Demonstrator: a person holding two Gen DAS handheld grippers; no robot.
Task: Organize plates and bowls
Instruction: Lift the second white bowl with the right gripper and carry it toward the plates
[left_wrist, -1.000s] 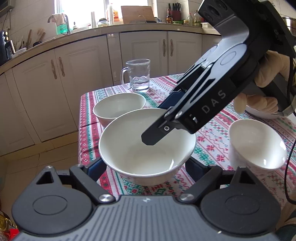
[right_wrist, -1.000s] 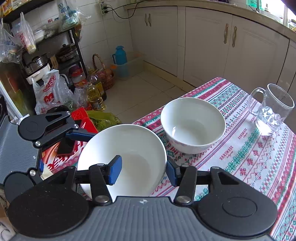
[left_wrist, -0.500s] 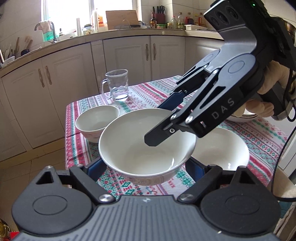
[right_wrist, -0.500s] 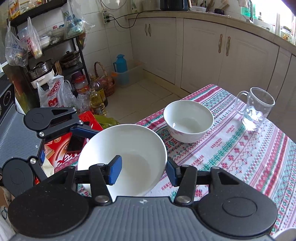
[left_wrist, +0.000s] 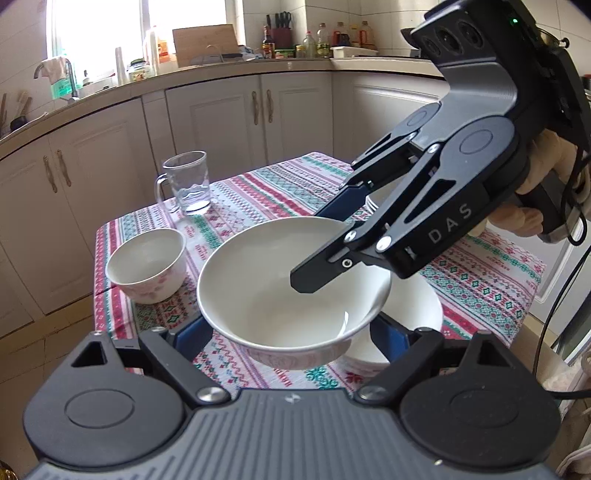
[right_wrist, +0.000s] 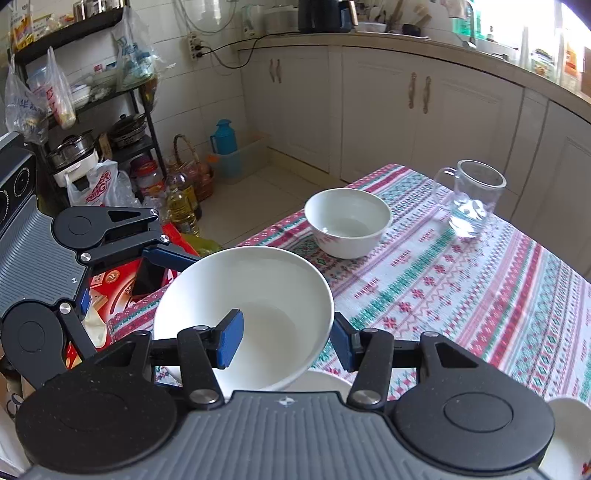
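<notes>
Both grippers still carry the big white bowl (left_wrist: 280, 295): the left gripper (left_wrist: 291, 332) spans its sides, and the right gripper (right_wrist: 286, 338) pinches its rim. It has moved over a second bowl (left_wrist: 413, 314); the small bowl (left_wrist: 147, 269) now sits at nine o'clock, farther off.

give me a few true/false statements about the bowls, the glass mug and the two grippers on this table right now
1. The right gripper pinches the rim of the large white bowl, one finger inside and one outside. True.
2. The left gripper has its fingers on either side of the large white bowl's body. True.
3. The large white bowl is full of soup. False: it looks empty.
4. The glass mug lies tipped on its side. False: it stands upright on the tablecloth.
5. The small white bowl stands apart from the glass mug. True.
6. The small white bowl sits inside the large one. False: it sits alone on the tablecloth.
</notes>
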